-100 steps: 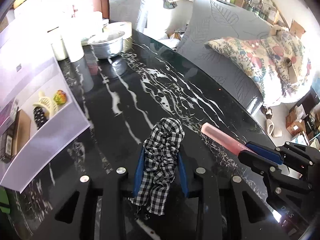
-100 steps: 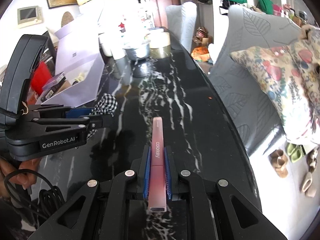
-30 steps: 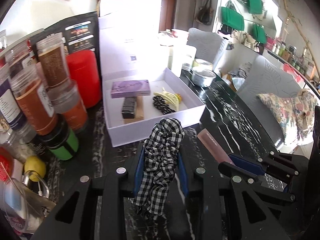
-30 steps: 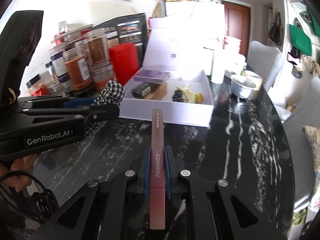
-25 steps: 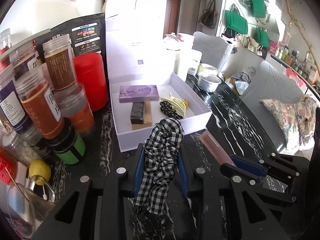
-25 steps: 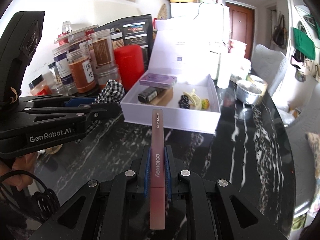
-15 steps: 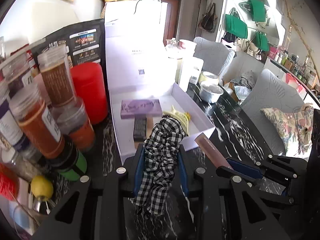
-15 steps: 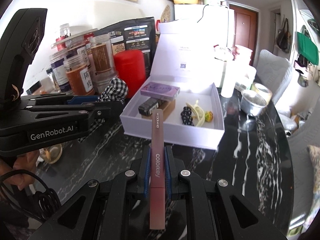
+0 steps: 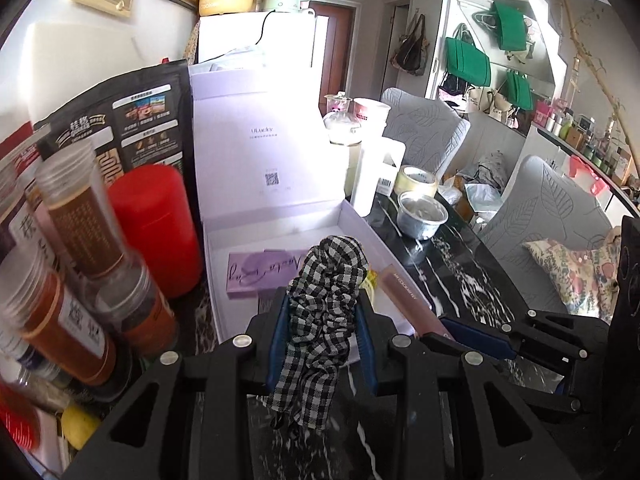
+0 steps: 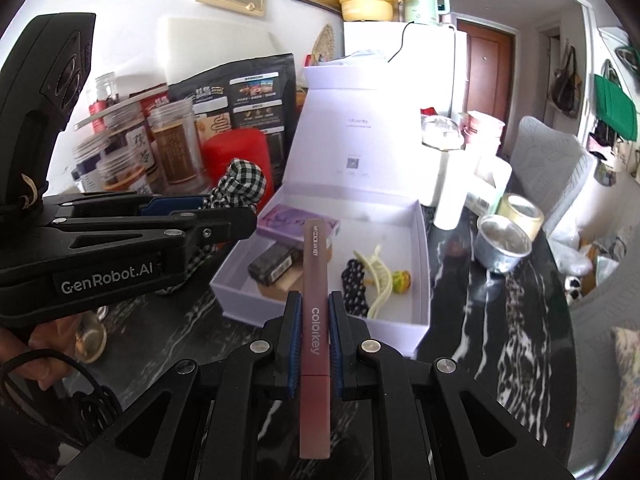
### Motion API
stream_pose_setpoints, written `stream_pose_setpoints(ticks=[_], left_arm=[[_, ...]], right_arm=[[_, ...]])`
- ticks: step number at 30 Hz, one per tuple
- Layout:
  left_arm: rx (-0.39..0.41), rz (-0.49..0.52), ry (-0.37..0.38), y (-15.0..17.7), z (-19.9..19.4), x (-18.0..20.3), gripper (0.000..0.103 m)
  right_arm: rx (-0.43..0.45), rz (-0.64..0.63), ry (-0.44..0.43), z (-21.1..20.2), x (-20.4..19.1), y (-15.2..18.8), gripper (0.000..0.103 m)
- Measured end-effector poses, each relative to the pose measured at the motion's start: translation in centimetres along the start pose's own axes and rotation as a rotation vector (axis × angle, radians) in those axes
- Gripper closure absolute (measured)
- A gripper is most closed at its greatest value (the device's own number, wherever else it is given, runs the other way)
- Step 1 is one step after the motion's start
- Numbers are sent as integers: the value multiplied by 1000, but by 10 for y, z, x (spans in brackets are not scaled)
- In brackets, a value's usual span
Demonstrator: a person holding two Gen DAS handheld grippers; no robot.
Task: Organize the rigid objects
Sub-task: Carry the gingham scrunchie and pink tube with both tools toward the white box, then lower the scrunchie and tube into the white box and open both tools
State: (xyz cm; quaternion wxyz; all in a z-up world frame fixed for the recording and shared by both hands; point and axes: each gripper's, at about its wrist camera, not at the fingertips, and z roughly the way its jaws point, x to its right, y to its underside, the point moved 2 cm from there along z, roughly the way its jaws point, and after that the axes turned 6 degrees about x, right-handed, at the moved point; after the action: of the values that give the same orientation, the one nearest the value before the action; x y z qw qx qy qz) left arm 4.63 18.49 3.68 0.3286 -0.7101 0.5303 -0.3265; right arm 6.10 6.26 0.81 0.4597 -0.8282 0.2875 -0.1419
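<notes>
My left gripper is shut on a black-and-white checked scrunchie and holds it at the near edge of an open white box. My right gripper is shut on a long pink lip-gloss box marked "colorkey", its tip over the box's near wall. The box holds a purple palette, a dark small case, a dotted hair tie, a pale yellow claw clip and a small yellow-green item. The left gripper shows left of the box in the right wrist view.
Clear spice jars, a red canister and a black pouch stand left of the box. A foil bowl, tape roll and white cartons stand behind on the black marble table. Grey chairs line the right.
Both grippers have moved forward toward the open white box, which now looms larger and closer. Each grip is unchanged.
</notes>
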Motion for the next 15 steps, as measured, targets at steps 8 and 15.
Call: stream_pose_setpoints(ticks=[8,15], left_arm=[[27,-1,-6,-25,19,-4,72],[30,-20,-14,-43,44,-15,72]], right_arm=[[22,-16,-10,12,9,-19,90],[34,-26,-32,29,16,-36,90]])
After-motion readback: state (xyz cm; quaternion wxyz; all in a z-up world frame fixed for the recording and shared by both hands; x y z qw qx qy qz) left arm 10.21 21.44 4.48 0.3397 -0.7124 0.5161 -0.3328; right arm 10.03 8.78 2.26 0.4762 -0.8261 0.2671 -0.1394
